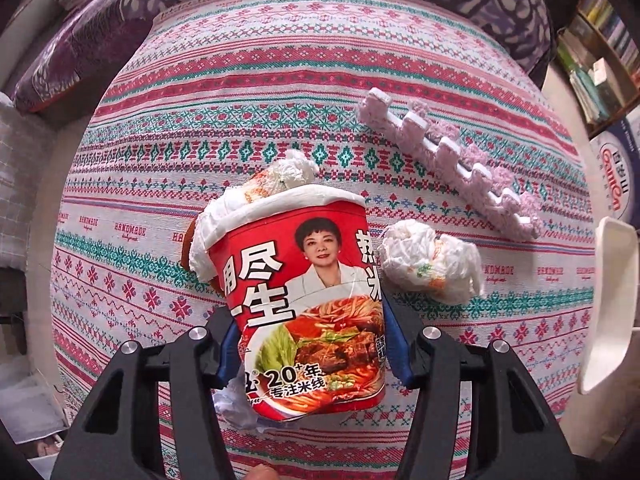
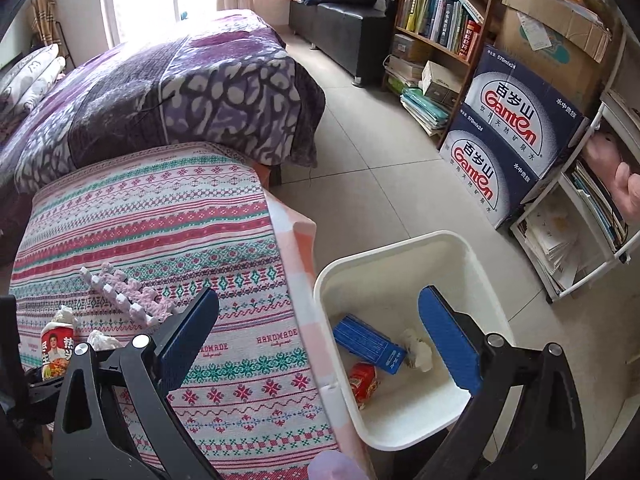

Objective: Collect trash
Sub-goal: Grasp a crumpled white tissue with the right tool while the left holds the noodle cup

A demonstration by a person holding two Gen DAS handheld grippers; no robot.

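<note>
Noodle cup [image 1: 308,300] stands upright at frame centre on the patterned worktop [image 1: 160,184], between my left tool's [image 1: 310,344] pads, gripped. My right tool [image 2: 320,332] gapes empty over the bin [image 2: 320,280].

Patterned cloth [image 1: 248,92], pink toothed strip [image 1: 452,164], perhaps foam, bookshelf [image 2: 440,12], water cartons [image 2: 516,128]

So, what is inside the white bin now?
Inside the bin lie a blue box, a red wrapper and a crumpled tissue. The right claw covers part of the bottom, so anything there cannot be seen.
</note>
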